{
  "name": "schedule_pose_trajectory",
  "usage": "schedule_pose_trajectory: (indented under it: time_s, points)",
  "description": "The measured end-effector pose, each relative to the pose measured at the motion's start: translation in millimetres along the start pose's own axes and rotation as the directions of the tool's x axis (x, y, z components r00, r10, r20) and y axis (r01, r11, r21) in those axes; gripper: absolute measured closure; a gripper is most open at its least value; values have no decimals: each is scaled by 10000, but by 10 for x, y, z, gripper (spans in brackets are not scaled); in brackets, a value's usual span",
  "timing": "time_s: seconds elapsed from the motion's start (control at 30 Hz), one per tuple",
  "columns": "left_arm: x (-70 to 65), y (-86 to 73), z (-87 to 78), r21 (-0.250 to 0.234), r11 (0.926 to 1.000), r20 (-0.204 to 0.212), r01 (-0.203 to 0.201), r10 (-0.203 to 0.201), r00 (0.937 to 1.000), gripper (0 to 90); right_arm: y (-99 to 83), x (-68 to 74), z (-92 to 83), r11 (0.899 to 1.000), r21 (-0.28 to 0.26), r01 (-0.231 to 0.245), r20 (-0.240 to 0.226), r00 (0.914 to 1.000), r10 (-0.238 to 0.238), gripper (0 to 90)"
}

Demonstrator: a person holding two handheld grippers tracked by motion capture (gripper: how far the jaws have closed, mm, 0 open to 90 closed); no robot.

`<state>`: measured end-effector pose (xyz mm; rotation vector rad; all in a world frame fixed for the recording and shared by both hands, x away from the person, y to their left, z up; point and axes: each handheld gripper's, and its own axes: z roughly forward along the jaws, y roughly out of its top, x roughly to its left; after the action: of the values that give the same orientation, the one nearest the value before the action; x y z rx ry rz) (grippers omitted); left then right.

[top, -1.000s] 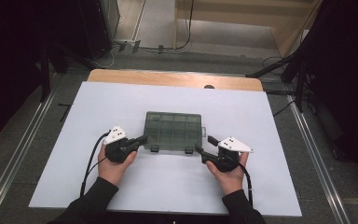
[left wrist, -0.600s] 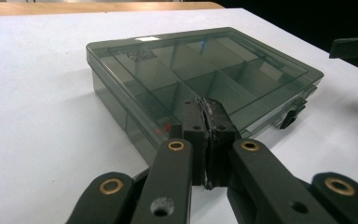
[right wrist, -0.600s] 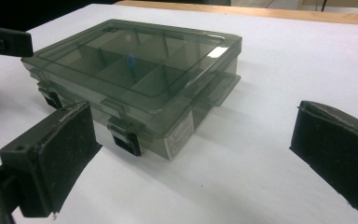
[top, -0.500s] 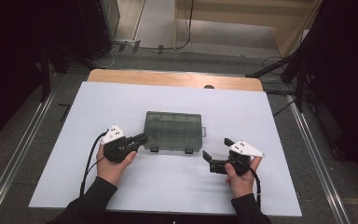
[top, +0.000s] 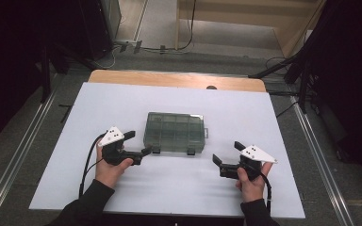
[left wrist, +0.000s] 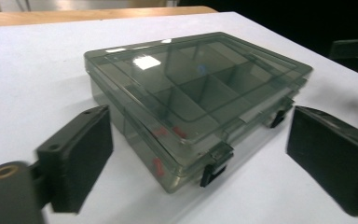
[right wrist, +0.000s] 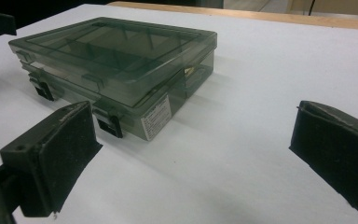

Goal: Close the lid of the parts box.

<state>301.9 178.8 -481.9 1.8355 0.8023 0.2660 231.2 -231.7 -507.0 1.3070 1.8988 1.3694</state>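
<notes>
Presently, item one: my left gripper (top: 139, 143), jaws spread wide and holding nothing, hand resting on the white table (top: 122, 101) just off the near-left corner of the box; in the left gripper view that corner sits between its two pads (left wrist: 81, 156), though I cannot tell whether either touches it. Item two: my right gripper (top: 226, 154), jaws likewise apart and empty, standing clear of the box, off to its right and nearer to me. Item three: a smoky translucent compartment box (top: 175, 132), lid down, lying flat near the middle of the table, long axis running left to right across my reach, its two black latches (left wrist: 216, 164) on the long edge facing me. Judgement: the left gripper is the nearer, almost at the left latch; the right must travel left and forward to reach the right-hand one (right wrist: 109, 122). Small red pieces (left wrist: 168, 133) show dimly through the lid.
</notes>
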Motion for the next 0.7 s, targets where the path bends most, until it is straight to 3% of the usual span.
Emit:
schedule_pose_trajectory:
  time_s: [0.17, 0.37, 0.7]
  points:
    - [15, -37, -99, -126, 9999, 43, -88, 88, 10000, 0, -19, -28, -36, 10000, -60, 69, 99, 9999, -68, 9]
    - [56, -112, -234, -115, 9998, -197, -146, 144, 9997, 0, -39, -68, -88, 9999, -103, 35, 156, 9999, -33, 9]
    - [159, -184, -452, -299, 9995, -460, 45, -59, 9989, 0, -69, -122, -173, 9999, -101, -16, 368, 9993, 20, 9]
